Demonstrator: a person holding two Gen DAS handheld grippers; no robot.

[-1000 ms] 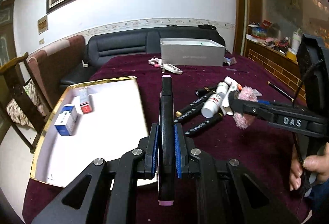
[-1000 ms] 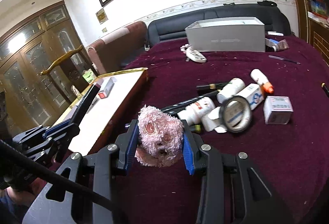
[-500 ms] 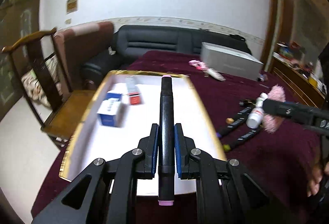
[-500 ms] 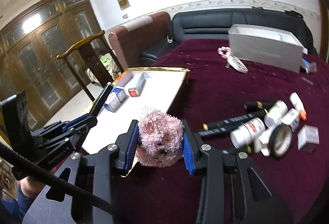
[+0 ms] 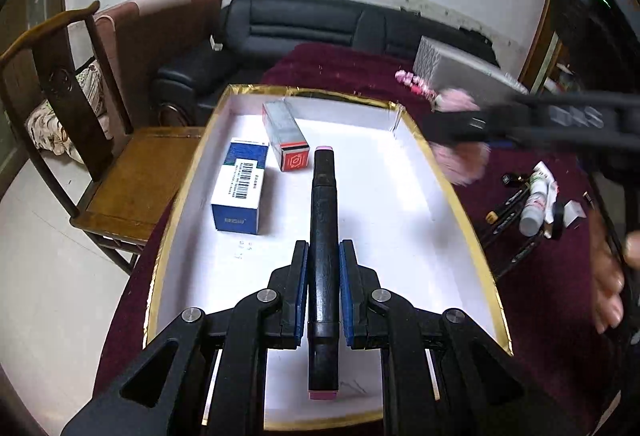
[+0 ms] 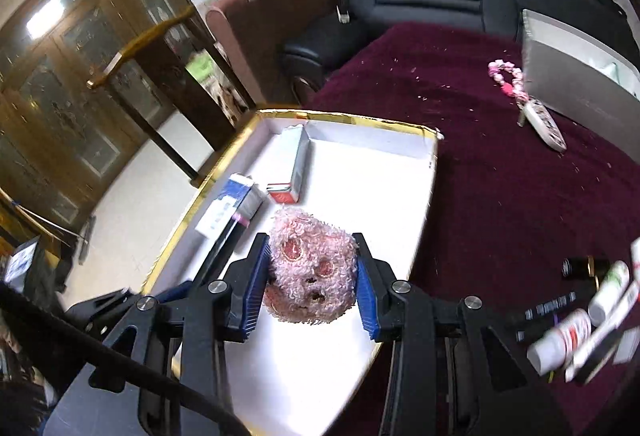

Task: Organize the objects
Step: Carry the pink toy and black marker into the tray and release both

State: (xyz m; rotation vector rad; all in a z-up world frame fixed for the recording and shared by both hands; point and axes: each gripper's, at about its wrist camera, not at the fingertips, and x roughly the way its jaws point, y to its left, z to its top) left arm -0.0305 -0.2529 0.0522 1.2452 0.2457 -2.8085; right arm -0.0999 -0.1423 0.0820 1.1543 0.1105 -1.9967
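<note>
My left gripper (image 5: pixel 323 268) is shut on a black marker with pink ends (image 5: pixel 324 220), held lengthwise above the white gold-rimmed tray (image 5: pixel 400 220). My right gripper (image 6: pixel 311 272) is shut on a fluffy pink ball (image 6: pixel 312 270), held over the tray's (image 6: pixel 344 364) near right part. The right gripper with the ball (image 5: pixel 464 163) shows blurred at the tray's right rim in the left wrist view. The left gripper and marker (image 6: pixel 224 248) show at the left in the right wrist view. A blue-and-white box (image 5: pixel 240 191) and a grey box with a red end (image 5: pixel 285 141) lie in the tray.
Loose markers and small white bottles (image 5: pixel 528 207) lie on the maroon tablecloth (image 6: pixel 520 195) right of the tray. A grey box (image 6: pixel 580 75) and a pink bead chain (image 6: pixel 506 75) are at the far right. A wooden chair (image 5: pixel 80 139) stands left of the table.
Both grippers moved left from the pile of loose objects to above the tray, and tilted downward. Each kept its object.
</note>
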